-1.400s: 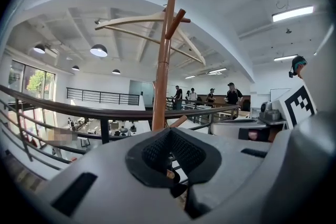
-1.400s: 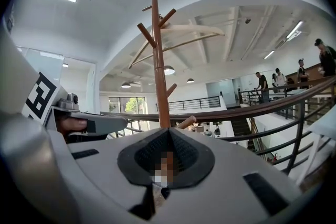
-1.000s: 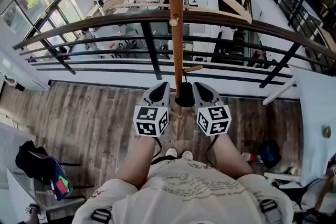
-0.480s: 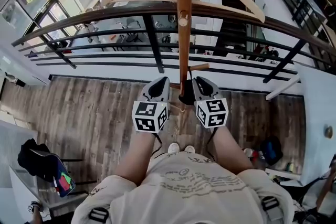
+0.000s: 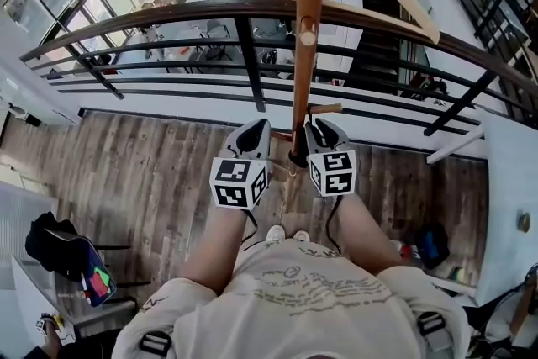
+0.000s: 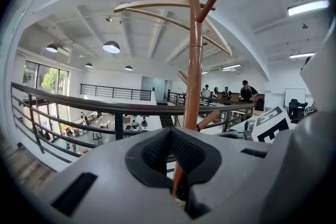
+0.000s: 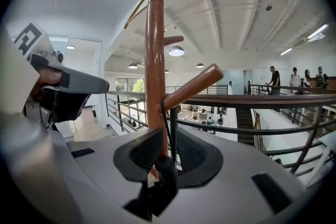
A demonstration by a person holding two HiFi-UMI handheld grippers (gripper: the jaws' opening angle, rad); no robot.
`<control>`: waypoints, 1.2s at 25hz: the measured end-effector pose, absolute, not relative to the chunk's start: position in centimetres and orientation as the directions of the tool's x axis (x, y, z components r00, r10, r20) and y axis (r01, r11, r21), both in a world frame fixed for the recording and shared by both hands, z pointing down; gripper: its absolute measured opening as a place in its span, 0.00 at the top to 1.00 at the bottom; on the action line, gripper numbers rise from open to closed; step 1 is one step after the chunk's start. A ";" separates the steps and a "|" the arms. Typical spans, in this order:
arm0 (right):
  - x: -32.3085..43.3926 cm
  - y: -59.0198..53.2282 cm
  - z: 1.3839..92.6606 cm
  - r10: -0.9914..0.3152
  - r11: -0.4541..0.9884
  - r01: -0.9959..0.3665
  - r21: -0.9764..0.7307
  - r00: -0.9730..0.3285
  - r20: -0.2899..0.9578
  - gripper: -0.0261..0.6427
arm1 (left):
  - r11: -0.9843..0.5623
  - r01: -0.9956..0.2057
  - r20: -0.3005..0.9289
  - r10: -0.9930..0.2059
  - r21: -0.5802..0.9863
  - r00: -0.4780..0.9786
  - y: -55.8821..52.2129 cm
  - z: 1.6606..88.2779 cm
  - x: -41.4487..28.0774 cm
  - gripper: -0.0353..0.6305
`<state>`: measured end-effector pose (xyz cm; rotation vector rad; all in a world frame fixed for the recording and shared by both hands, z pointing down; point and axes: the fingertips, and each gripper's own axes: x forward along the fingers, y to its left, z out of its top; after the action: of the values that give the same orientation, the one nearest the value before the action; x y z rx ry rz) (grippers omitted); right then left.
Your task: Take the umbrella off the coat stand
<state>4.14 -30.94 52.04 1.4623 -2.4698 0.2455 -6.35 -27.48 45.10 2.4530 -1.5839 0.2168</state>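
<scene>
Coat stand (image 5: 307,29) is right in front of the person, its brown pole btwn the two grippers in the head view. A wooden hanger (image 5: 395,0) sits up near the top. Behind the stand a dark railing (image 5: 168,23) curves across, w/ a lower level visible past it. Wood floor (image 5: 143,181) underfoot.

Umbrella (image 5: 296,155): black, on the stand. It hangs close against the pole by a thin black strap (image 7: 167,128), looped over a short low peg (image 7: 191,87) near where the peg joins the pole. Its dark top end sits just below that peg, btwn the grippers and just beside the right one.

Right gripper (image 7: 169,139): up at the peg, pointed at the pole. Jaws are a little apart, w/ a narrow gap. The strap runs up thru that gap and the umbrella's top shows low in it. The pads (image 7: 137,157) sit either side of the strap but aren't seen pressing on it or on the umbrella, so no grip shows.

Left gripper (image 5: 259,130): on the other side of the pole, about level w/ the right one, near it but not touching. In the left gripper view its black pads meet at the tips, so it's closed w/ nothing btwn them. A strip of pole shows thru the slit lower down, beyond the jaws. The peg shows just right of the pole there.
</scene>
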 end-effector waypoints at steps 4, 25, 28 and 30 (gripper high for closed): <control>4.1 -31.6 52.9 -0.838 0.462 -0.887 0.003 -0.435 0.328 0.86 | -0.383 -0.919 0.245 -0.885 0.098 0.395 -27.4 45.4 -7.0 0.94; 4.6 -31.5 52.9 -0.847 0.420 -0.906 -0.046 -0.409 0.339 0.95 | -0.409 -0.907 0.245 -0.874 0.099 0.420 -27.6 45.4 -6.8 0.94; 5.0 -31.3 52.7 -0.847 0.415 -0.907 -0.065 -0.412 0.336 0.95 | -0.422 -0.902 0.240 -0.869 0.098 0.432 -27.7 45.3 -6.3 0.94; 5.3 -31.3 52.3 -0.852 0.407 -0.911 -0.070 -0.407 0.330 0.95 | -0.430 -0.897 0.238 -0.865 0.097 0.441 -27.8 45.2 -6.0 0.94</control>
<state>5.25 -31.26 52.32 1.5499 -2.4227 0.3504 -5.99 -27.78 45.21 2.4823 -1.5423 0.2247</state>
